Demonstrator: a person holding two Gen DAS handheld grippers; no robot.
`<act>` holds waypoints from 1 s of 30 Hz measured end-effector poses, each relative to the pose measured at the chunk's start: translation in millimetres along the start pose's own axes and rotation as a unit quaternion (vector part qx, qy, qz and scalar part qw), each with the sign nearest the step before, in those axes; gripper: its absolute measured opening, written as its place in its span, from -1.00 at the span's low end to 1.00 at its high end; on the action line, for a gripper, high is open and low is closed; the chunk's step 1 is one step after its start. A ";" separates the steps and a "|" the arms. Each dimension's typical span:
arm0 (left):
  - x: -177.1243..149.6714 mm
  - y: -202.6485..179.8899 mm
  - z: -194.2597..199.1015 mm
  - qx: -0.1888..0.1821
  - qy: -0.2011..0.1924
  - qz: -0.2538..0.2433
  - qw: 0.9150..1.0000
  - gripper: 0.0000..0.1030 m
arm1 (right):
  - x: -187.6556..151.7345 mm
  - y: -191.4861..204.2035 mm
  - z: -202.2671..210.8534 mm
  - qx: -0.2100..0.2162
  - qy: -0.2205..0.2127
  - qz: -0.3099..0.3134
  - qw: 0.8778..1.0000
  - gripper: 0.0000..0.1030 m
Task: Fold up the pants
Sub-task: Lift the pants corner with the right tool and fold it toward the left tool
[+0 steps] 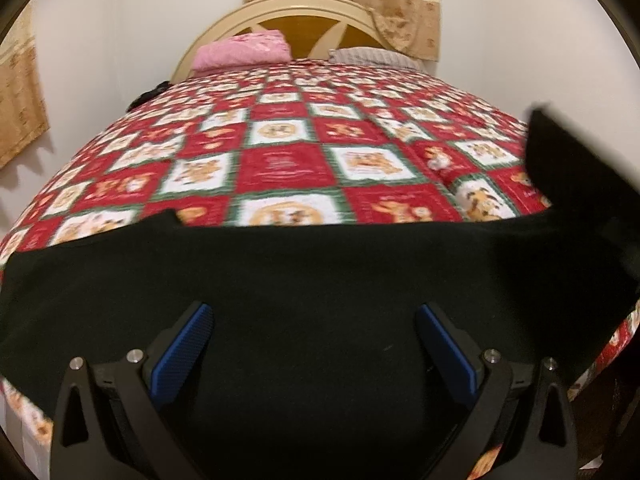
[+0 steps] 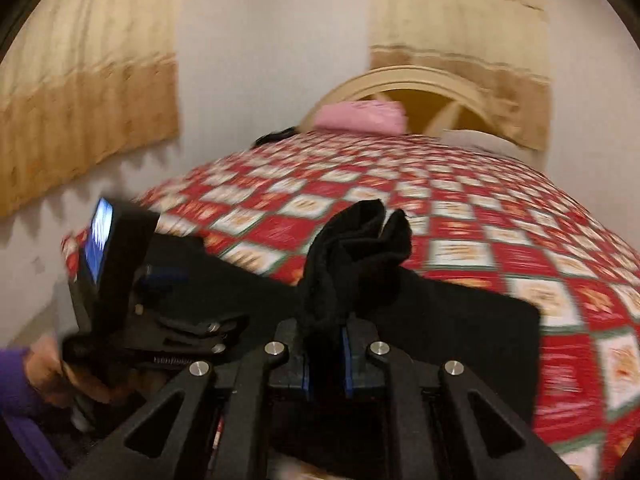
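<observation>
Black pants (image 1: 280, 280) are lying across the lower frame on the checked quilt (image 1: 280, 160), the right gripper (image 2: 326, 356) pinching a bunched end to carry it over, the left gripper (image 1: 312, 344) hovering wide open above the flat cloth.

The quilt (image 1: 280, 168) lies open and flat beyond the pants (image 1: 300, 280), free passage toward the headboard (image 1: 304, 12). Far end is blocked by a pink pillow (image 1: 244, 54) and striped pillow (image 1: 372, 56). A wall (image 1: 100, 60) closes the left side.
</observation>
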State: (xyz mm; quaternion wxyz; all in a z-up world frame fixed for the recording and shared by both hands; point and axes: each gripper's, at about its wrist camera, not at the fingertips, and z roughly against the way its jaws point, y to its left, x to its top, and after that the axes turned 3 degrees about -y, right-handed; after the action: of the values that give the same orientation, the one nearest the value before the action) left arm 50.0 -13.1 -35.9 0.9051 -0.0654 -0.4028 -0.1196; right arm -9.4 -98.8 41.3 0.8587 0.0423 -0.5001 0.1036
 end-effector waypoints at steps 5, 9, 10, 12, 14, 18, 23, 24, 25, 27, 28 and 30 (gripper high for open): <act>2.5 46.6 20.3 0.024 -0.022 0.047 0.998 1.00 | -8.5 45.3 -25.1 0.022 0.003 0.039 0.999 -0.77; 2.4 70.7 28.5 0.055 -0.035 0.060 0.996 1.00 | -3.4 59.8 -37.4 0.043 0.002 0.041 0.998 -0.77; 2.4 73.9 30.8 0.063 -0.041 0.057 0.996 1.00 | -3.6 64.1 -40.8 0.047 0.006 0.042 0.998 -0.77; 3.5 78.0 33.7 0.075 -0.050 0.051 0.995 1.00 | -6.4 70.6 -49.6 0.052 0.017 0.046 0.997 -0.77; 3.6 82.4 34.0 0.083 -0.052 0.049 0.994 1.00 | -11.4 78.3 -56.2 0.059 0.031 0.056 0.996 -0.77; 3.4 86.2 28.7 0.082 -0.041 0.055 0.994 1.00 | -22.4 88.5 -52.1 0.058 0.030 0.086 0.994 -0.71; 14.5 75.2 35.4 0.076 -0.057 0.033 0.995 1.00 | -25.0 91.9 -37.4 0.087 0.031 0.095 0.991 -0.31; 19.3 72.0 38.7 0.075 -0.065 0.027 0.995 1.00 | -25.6 89.1 -30.5 0.128 0.031 0.077 0.988 -0.20; 24.3 69.8 42.2 0.073 -0.074 0.022 0.994 1.00 | -25.7 85.0 -22.6 0.179 0.029 0.053 0.982 -0.05; 34.9 64.7 48.4 0.065 -0.091 0.018 0.994 1.00 | -24.4 78.7 -10.4 0.235 0.028 0.022 0.971 -0.05; 39.6 62.8 50.4 0.060 -0.097 0.019 0.993 1.00 | -23.2 76.0 -4.3 0.242 0.026 0.014 0.970 -0.05; 48.9 54.6 53.5 0.038 -0.106 0.022 0.993 1.00 | -20.7 66.5 7.0 0.230 0.006 0.002 0.973 -0.05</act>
State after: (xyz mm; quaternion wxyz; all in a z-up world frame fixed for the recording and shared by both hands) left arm 58.2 43.0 35.0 0.8613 -0.0523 -0.4995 -0.0770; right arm -39.9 -37.9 24.7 0.8289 0.2369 -0.4574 0.2182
